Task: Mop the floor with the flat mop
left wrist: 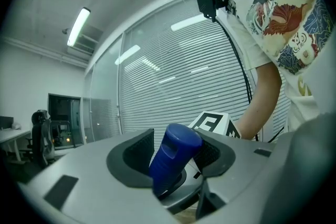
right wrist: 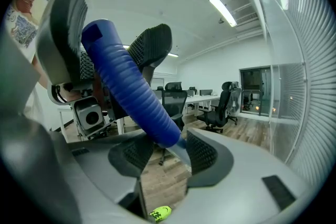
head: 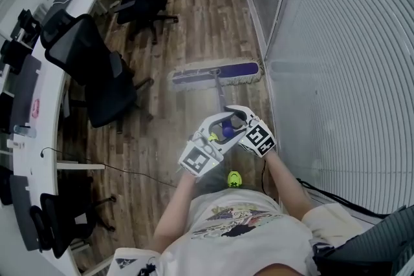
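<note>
Flat mop head: lies flat on the wooden floor ahead of the person, near the foot of the blind-covered glass wall; its shaft slants back toward the person.
Mop handle: a blue ribbed grip, tilted, passing through both hand-held grippers.
Left hand-held gripper: jaws part-way apart, with the grip's top end standing loosely between the pads.
Right hand-held gripper: jaws wide, with the grip's lower end between them and floor showing beside it.
Surroundings: a black office chair stands beside the curved white surface on the left; a yellow-green shoe shows below the grippers.
</note>
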The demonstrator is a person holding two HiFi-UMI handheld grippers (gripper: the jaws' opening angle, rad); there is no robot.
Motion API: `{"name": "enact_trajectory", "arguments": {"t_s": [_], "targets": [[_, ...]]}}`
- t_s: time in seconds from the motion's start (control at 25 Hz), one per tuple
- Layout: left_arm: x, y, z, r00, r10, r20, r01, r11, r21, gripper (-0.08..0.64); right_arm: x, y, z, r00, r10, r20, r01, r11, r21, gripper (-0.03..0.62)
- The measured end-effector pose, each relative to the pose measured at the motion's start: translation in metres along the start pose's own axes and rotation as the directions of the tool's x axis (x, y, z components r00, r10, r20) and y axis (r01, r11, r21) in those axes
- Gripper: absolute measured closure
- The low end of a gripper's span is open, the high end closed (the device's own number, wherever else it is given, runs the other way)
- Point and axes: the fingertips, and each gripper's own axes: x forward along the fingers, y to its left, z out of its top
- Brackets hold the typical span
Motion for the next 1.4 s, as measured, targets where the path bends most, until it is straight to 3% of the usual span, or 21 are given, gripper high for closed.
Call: {"name": "enact_trajectory", "arguments": {"t_s": [0.92, 1.4], "targets": [[-0.002, 0.232, -0.024, 0.992, -0.072, 0.099, 0.075, 0.997, -0.03, 0.367, 0.175, -0.137, 0.069, 0.998, -0.032, -0.055, 0.033, 0.999, 0.02, 0.405], [-0.011, 0.316, -0.042, 0.985, -0.026, 0.169, 0.034, 0.999, -0.042, 0.367, 0.245, -0.18, 0.084, 0.997, -0.042, -0.07, 0.042, 0.999, 0.005, 0.405]]}}
